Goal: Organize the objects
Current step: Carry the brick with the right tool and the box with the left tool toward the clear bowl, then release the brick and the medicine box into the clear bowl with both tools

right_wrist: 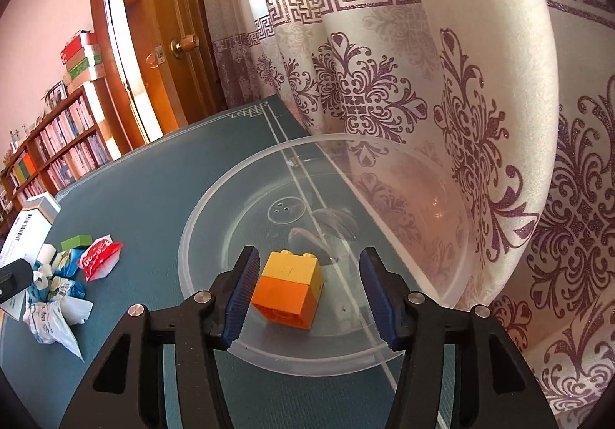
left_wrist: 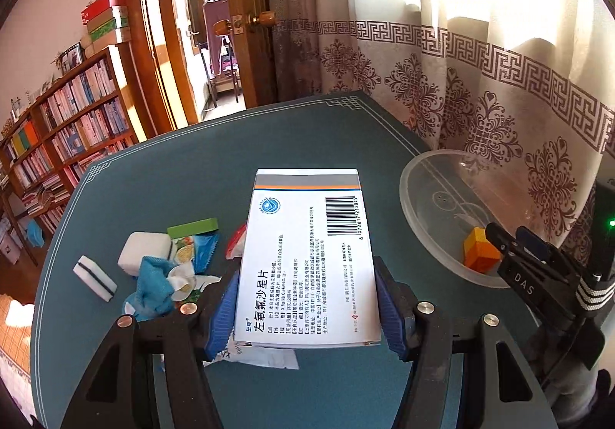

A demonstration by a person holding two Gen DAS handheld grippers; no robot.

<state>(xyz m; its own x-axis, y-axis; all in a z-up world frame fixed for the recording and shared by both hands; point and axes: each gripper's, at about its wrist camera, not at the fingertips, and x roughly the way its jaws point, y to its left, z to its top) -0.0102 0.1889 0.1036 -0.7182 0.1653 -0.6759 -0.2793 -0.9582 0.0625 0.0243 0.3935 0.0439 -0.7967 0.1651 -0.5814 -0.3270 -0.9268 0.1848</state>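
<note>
My left gripper (left_wrist: 307, 306) is shut on a white medicine box (left_wrist: 307, 260) with a barcode and holds it above the teal table (left_wrist: 161, 190). The box also shows at the left edge of the right wrist view (right_wrist: 32, 217). My right gripper (right_wrist: 307, 294) is open over a clear plastic bowl (right_wrist: 207, 213), its jaws either side of a yellow and orange toy block (right_wrist: 288, 285) that lies in the bowl. The bowl (left_wrist: 415, 210) and the block (left_wrist: 480, 250) show at the right in the left wrist view, with the right gripper (left_wrist: 499, 240) above them.
A pile lies on the table's left: a white sponge (left_wrist: 144, 252), a striped eraser (left_wrist: 94, 277), a green block (left_wrist: 194, 227), blue cloth (left_wrist: 153, 283), snack wrappers (right_wrist: 100, 260) and crumpled packets (right_wrist: 50, 317). A patterned curtain (right_wrist: 461, 121) hangs behind the bowl. A bookshelf (left_wrist: 69, 137) stands far left.
</note>
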